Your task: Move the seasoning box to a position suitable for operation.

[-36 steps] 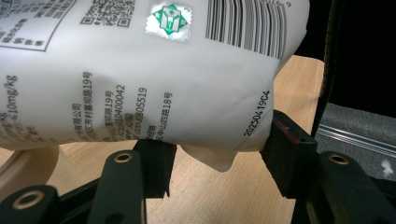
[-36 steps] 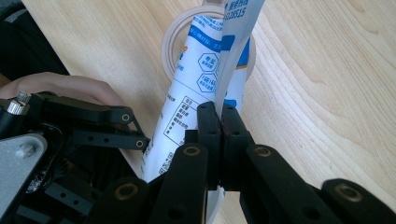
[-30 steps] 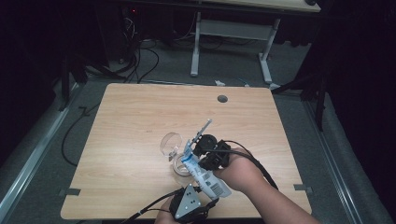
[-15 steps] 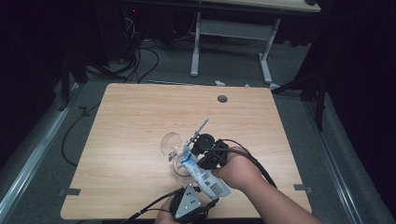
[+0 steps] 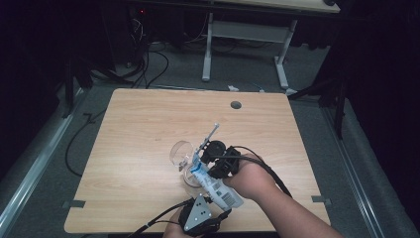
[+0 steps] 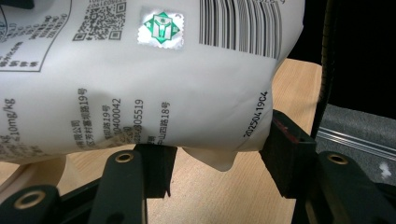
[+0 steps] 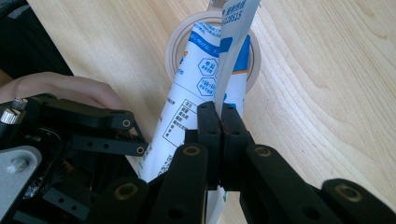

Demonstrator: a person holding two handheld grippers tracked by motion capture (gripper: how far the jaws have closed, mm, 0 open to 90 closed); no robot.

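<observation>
A white and blue printed pouch slants over the table, its top end down over a round white-rimmed cup. My left gripper is at the near table edge, jaws wide around the pouch's fat lower end, which fills the gap from one pad to the other. My right gripper comes in from the right, shut on a thin flap of the pouch near its top. In the right gripper view the pouch points into the cup's rim.
A clear glass piece lies just left of the cup. The wooden table has a cable hole at the back right. A desk frame and cables on the floor stand beyond the far edge.
</observation>
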